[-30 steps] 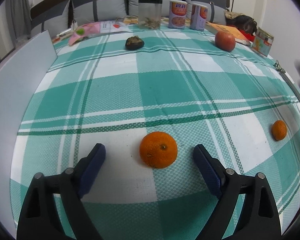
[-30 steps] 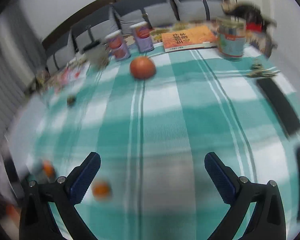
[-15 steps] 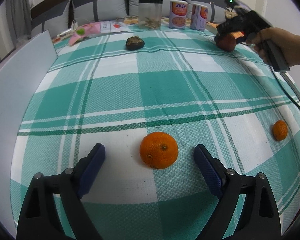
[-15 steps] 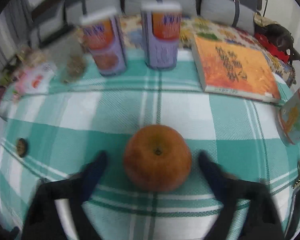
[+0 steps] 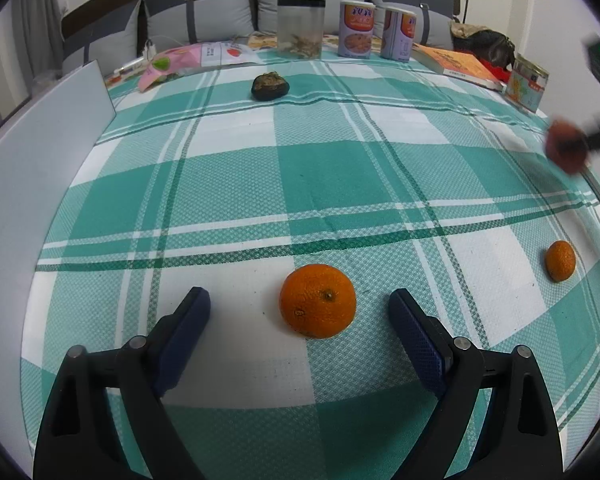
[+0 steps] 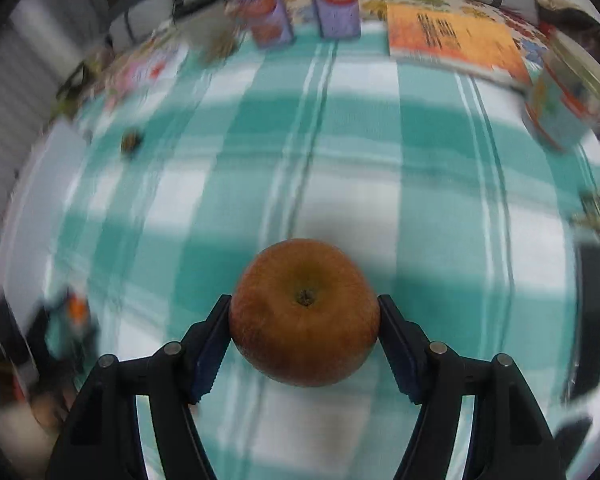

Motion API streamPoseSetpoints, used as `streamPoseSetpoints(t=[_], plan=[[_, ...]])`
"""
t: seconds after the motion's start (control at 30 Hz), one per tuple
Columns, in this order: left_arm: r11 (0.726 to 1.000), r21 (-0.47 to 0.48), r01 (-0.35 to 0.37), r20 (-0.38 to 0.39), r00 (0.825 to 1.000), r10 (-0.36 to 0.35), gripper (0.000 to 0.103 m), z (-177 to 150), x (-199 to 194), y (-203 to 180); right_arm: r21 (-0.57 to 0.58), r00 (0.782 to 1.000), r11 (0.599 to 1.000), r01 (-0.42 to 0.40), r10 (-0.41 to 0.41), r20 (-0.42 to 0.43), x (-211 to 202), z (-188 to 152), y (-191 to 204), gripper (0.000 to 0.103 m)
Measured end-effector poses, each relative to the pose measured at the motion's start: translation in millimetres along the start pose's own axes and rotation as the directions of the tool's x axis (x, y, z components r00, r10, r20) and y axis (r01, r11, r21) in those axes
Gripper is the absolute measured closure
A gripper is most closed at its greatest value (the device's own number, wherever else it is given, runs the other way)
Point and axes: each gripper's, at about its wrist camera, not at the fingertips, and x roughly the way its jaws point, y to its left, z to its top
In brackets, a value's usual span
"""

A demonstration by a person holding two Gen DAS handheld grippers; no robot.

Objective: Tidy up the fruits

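Note:
A large orange (image 5: 318,300) lies on the green plaid cloth between the fingers of my left gripper (image 5: 298,298), which stands open with a gap on both sides of the fruit. A small orange (image 5: 560,261) sits near the right edge, and a dark wrinkled fruit (image 5: 270,86) lies far back. My right gripper (image 6: 304,306) is shut on a reddish-brown apple (image 6: 304,320), both pads pressed on its sides, stem end facing the camera. In the left wrist view the same apple (image 5: 566,150) shows blurred at the far right, above the cloth.
Along the far edge stand a clear jar (image 5: 300,26), two cans (image 5: 356,28), an orange book (image 5: 456,64) and a tin (image 5: 526,82). A pink snack packet (image 5: 188,58) lies back left. A white board (image 5: 40,152) borders the left side.
My right gripper came down on the apple at the far right, shut on it and carried it nearer along the right edge. The left gripper and the large orange have not moved.

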Motion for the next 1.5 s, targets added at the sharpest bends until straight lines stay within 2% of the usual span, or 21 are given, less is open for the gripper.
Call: streamPoseSetpoints(t=[0.07,0.13,0.2,0.23,0.33,0.43,0.5,0.6,0.7,1.5], plan=[[1.0,0.0,0.0,0.0,1.0,0.0,0.011,0.0,0.2,0.5,-0.033,0.998,0.997,0.064,-0.064,0.009,8.5,-29.2,4.5,0.033],[1.0,0.0,0.0,0.0,1.0,0.0,0.011,-0.1,-0.2,-0.2,-0.024,0.995,0.996,0.089,-0.088,0.045,19.7,-50.4,6.3,0.032],[1.0,0.0,0.0,0.0,1.0,0.0,0.011,-0.2,0.0,0.1,-0.007,0.987,0.994,0.11,-0.109,0.116,21.9,-63.6,7.7,0.017],[1.0,0.0,0.0,0.0,1.0,0.0,0.011,-0.2,-0.2,-0.3,0.013,0.981,0.992,0.128,-0.128,0.145,21.7,-69.7,8.9,0.001],[1.0,-0.001,0.0,0.001,1.0,0.0,0.011,-0.3,-0.2,-0.4,0.095,0.966,0.992,0.083,-0.103,0.237,6.7,-90.1,7.8,0.0],[1.0,-0.001,0.0,0.001,1.0,0.0,0.011,-0.4,-0.1,-0.1,0.164,0.942,0.983,0.081,-0.129,0.308,-6.2,-123.7,12.3,0.0],[1.0,0.0,-0.001,0.001,1.0,0.001,0.01,-0.4,0.0,0.0,0.178,0.936,0.977,0.119,-0.17,0.308,-3.4,-145.7,18.2,0.0],[1.0,-0.002,-0.001,0.003,1.0,0.001,0.01,-0.5,-0.2,-0.2,0.188,0.932,0.964,0.19,-0.237,0.273,8.9,-161.6,24.4,0.0],[1.0,-0.002,0.0,0.003,1.0,0.0,0.01,-0.6,-0.3,-0.3,0.173,0.912,0.958,0.227,-0.272,0.307,11.4,-164.6,29.5,0.0],[1.0,-0.002,-0.001,0.005,1.0,0.001,0.01,-1.2,-0.4,-0.2,0.173,0.911,0.959,0.223,-0.268,0.314,11.2,-169.0,28.7,0.0]])
